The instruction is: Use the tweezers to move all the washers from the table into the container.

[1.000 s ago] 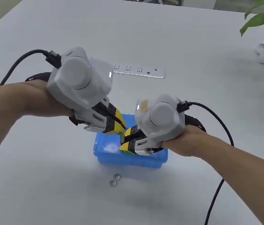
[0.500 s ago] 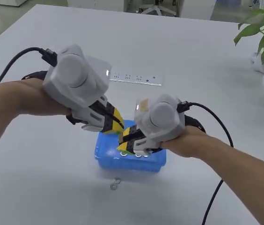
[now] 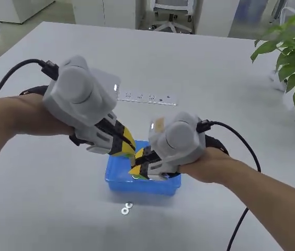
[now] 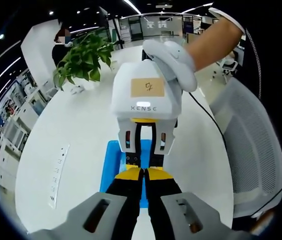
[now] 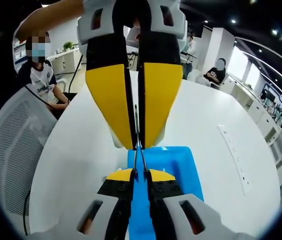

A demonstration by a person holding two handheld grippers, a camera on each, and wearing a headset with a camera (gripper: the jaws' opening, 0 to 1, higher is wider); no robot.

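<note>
Open-plan office: mesh chair (image 5: 11, 150), potted plant (image 4: 83, 60), white table (image 3: 215, 68).

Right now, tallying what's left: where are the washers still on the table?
Head view: the washers lie on the white table, just on the near side of the blue container.

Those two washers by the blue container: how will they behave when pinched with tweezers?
The washers look small, thin and flat, so probably light and hard to get under. Their shiny metal suggests they may slip from the tweezers. Lying flat on the table, they would likely slide, not roll.
</note>
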